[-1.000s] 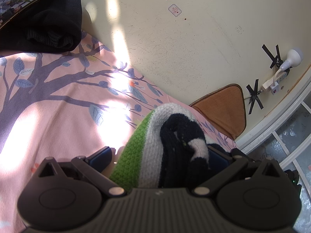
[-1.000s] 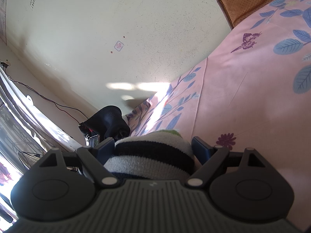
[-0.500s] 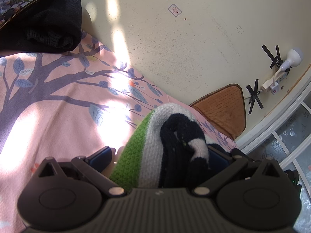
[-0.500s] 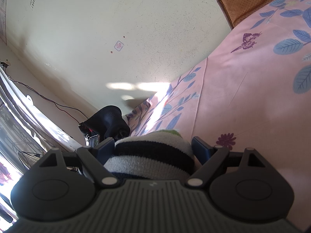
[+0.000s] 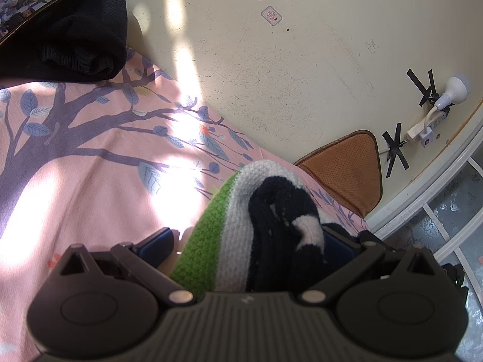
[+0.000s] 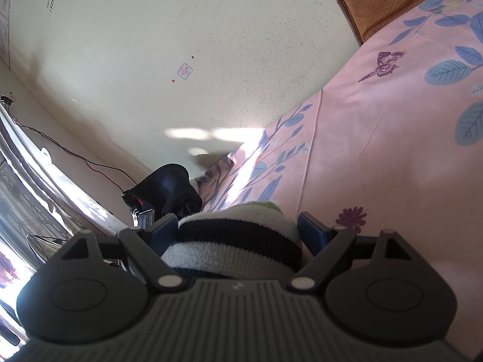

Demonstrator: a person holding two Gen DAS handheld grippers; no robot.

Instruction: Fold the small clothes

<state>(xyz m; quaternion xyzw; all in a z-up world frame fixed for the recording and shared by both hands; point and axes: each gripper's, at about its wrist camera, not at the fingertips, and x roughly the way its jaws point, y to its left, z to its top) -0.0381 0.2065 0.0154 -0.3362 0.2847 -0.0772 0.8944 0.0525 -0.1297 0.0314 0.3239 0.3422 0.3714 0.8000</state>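
Left wrist view shows the left tongs (image 5: 250,241) set wide apart, with a striped knit garment (image 5: 241,226) of green, white and black bunched between them; its dark part lies against the right-side pad, while a gap shows at the other pad, so they stand open around the knit rather than pinching it. The right wrist view shows the right tongs (image 6: 238,226) also spread wide, with a black-and-white band of the same garment filling the space between the pads; whether the pads press on it I cannot tell. The garment lies on the pink bed sheet (image 5: 90,181) with its tree print, near the edge of the bed along the wall (image 5: 271,75). A heap of black clothing (image 5: 75,30) sits at the far corner. Nothing has changed over the last second: both views match the earlier ones, garment and tongs unmoved. This reads as a pause, with the fold not yet advancing.
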